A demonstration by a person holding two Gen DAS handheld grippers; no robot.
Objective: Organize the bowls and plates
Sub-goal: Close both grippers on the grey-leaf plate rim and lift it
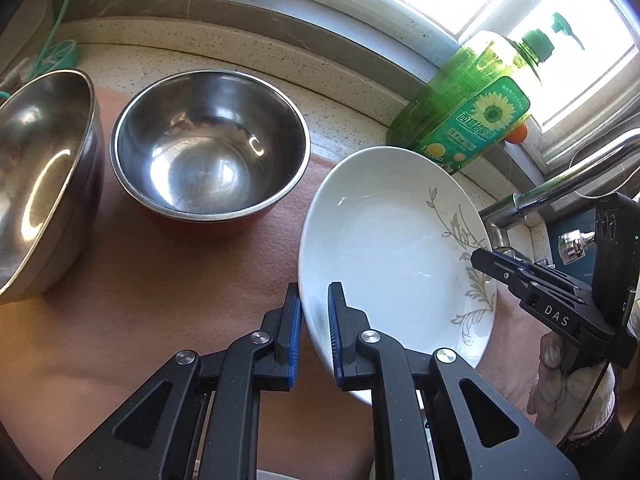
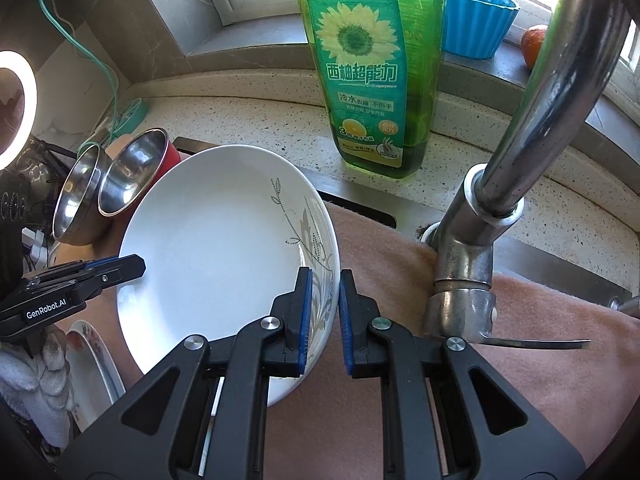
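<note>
A white plate [image 1: 392, 248] with a grey leaf pattern is held tilted above the pink cloth. My left gripper [image 1: 314, 300] is shut on its left rim, and my right gripper [image 2: 325, 288] is shut on its patterned right rim; the plate [image 2: 216, 248] fills the middle of the right wrist view. The right gripper [image 1: 486, 258] also shows at the plate's far edge in the left wrist view, and the left gripper [image 2: 134, 264] shows at the left in the right wrist view. Two steel bowls, one red outside [image 1: 210, 152] and one at the left edge [image 1: 44, 168], stand on the cloth.
A green dish-soap bottle [image 2: 368, 72] stands on the speckled counter behind the plate. A chrome faucet [image 2: 500, 184] rises close on the right. Another patterned plate [image 2: 90, 364] lies low at the left. A blue cup [image 2: 476, 20] and an orange [image 2: 534, 44] sit on the sill.
</note>
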